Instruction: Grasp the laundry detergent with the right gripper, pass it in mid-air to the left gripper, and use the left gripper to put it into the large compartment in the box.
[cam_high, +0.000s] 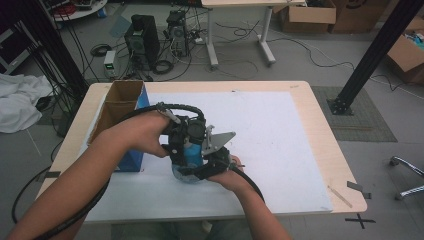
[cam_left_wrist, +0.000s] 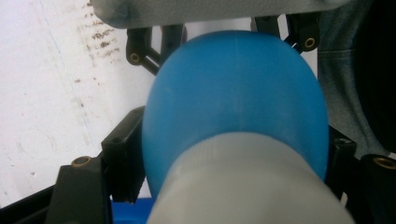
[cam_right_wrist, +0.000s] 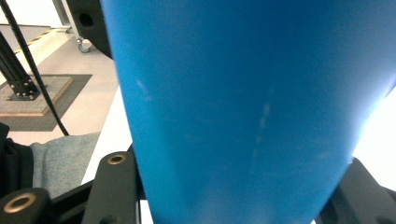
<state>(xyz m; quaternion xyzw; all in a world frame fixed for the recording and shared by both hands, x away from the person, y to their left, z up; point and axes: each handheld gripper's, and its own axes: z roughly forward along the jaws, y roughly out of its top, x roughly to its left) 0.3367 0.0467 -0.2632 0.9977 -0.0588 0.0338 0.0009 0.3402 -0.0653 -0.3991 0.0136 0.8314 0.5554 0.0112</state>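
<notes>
The brown box (cam_high: 120, 102) at the table's (cam_high: 320, 130) left edge looks empty. The white mat (cam_high: 280, 135) has lots of free room. Mid-table, the right gripper (cam_high: 200, 167) squeezes the smooth blue bottle (cam_high: 190, 152). The left gripper (cam_high: 180, 142) grips its whitish neck (cam_left_wrist: 243, 182).

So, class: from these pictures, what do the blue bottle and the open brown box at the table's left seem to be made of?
Blue bottle: probably plastic, smooth matte, with faint pale scuffs; its white neck looks plastic too. Open brown box: likely cardboard, with dull tan walls and thin folded flaps.
</notes>
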